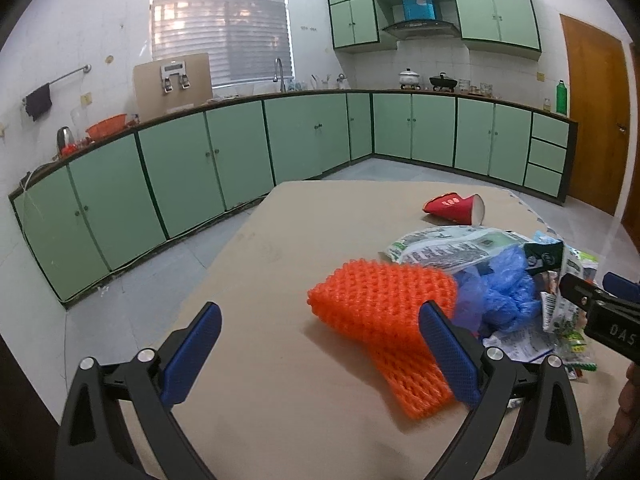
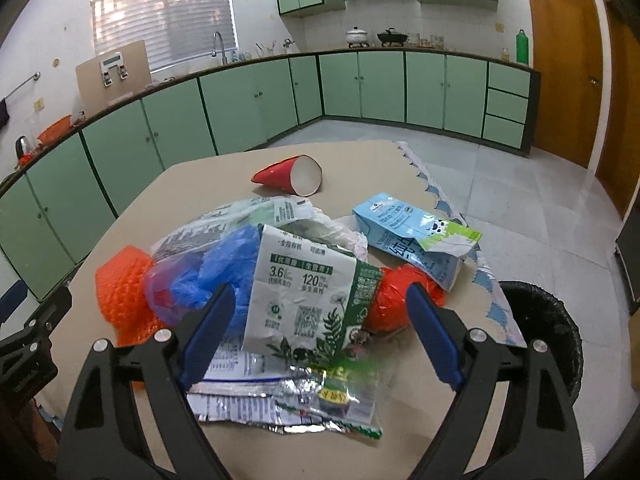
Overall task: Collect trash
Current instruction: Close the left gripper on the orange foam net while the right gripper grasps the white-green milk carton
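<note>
Table [image 2: 280, 452]: tan top, trash heaped on the side nearest the bin; scalloped blue-white edging along its right edge.
Bin [image 2: 560, 320]: black, lined with a dark bag, on the floor just beside the table's right edge, near the right gripper.
Left gripper [image 1: 320, 340]: jaws spread wide, nothing between them but bare tabletop; its right finger overlaps the orange net in view, contact unclear.
Right gripper [image 2: 320, 328]: jaws spread wide, straddling the flattened carton; no grip on it that can be seen.
Orange foam net [image 1: 384, 320]: folded, lying flat at the left end of the heap, touching the blue bag.
Flattened green-white carton [image 2: 304, 292]: printed side up, propped on top of the heap, centre.
Light blue milk carton [image 2: 416, 232]: on its side, right of the heap, top torn open.
Blue plastic bag [image 2: 224, 268]: crumpled, between net and green-white carton.
Foil wrappers [image 2: 288, 404]: flat, at the near edge of the heap, under the carton.
Red crumpled wrapper [image 2: 392, 300]: tucked between the two cartons.
Red paper cup [image 2: 292, 176]: tipped on its side, apart from the heap, mouth toward the right.
</note>
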Available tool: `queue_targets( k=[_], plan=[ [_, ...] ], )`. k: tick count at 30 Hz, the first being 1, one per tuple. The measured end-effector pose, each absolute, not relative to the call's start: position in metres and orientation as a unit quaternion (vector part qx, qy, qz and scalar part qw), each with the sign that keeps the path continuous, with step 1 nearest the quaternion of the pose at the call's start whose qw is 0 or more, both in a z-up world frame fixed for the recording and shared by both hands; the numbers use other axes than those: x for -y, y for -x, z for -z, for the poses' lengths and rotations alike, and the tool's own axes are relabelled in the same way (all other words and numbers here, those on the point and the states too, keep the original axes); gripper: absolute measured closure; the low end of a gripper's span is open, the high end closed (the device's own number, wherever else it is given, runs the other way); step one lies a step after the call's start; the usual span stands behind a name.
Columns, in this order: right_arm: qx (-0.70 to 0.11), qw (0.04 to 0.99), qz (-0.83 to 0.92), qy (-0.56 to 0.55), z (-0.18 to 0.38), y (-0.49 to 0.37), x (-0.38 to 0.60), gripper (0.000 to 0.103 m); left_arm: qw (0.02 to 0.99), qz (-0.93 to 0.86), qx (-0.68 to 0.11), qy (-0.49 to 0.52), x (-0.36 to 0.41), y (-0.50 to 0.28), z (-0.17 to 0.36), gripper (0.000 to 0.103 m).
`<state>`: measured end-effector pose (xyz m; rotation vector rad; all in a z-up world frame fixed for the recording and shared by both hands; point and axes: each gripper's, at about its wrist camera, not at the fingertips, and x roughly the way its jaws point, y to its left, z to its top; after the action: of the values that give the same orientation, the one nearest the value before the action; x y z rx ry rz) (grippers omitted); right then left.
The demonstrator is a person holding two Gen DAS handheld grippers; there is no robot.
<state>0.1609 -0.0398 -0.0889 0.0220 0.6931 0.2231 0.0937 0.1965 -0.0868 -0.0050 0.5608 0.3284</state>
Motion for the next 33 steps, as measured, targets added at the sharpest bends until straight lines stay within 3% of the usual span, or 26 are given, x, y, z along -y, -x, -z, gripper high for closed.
queue_targets(
  k=[8, 10, 14, 15, 19, 22, 24, 33],
  plan=[
    [-0.359, 0.927, -0.105, -0.012, 0.101, -0.178, 0.037, 0.018, 0.944, -0.166, -0.285, 0.015, -0.212, -0.106, 0.094, 0.006],
    [-0.359, 0.926, -0.116, -0.008, 0.103, -0.179, 0.036, 0.029, 0.944, -0.167, -0.286, 0.016, -0.213, -0.108, 0.096, 0.006],
    [-0.352, 0.926, -0.137, 0.008, 0.101, -0.176, 0.032, 0.034, 0.943, -0.164, -0.29, 0.019, -0.213, -0.113, 0.099, 0.006],
    [-0.351, 0.926, -0.14, 0.012, 0.1, -0.175, 0.031, 0.052, 0.943, -0.162, -0.291, 0.019, -0.213, -0.114, 0.1, 0.006],
    [-0.349, 0.924, -0.156, 0.03, 0.098, -0.169, 0.03, 0.061, 0.942, -0.156, -0.298, 0.02, -0.21, -0.119, 0.102, 0.006],
    [-0.352, 0.922, -0.156, 0.041, 0.099, -0.168, 0.028, 0.056, 0.941, -0.15, -0.303, 0.019, -0.203, -0.12, 0.106, 0.006],
    [-0.351, 0.924, -0.144, 0.042, 0.099, -0.168, 0.027, 0.022, 0.942, -0.148, -0.302, 0.016, -0.2, -0.12, 0.106, 0.006],
    [-0.341, 0.929, -0.142, 0.029, 0.091, -0.184, 0.03, 0.014, 0.942, -0.145, -0.301, 0.016, -0.2, -0.123, 0.106, 0.006]
  ],
)
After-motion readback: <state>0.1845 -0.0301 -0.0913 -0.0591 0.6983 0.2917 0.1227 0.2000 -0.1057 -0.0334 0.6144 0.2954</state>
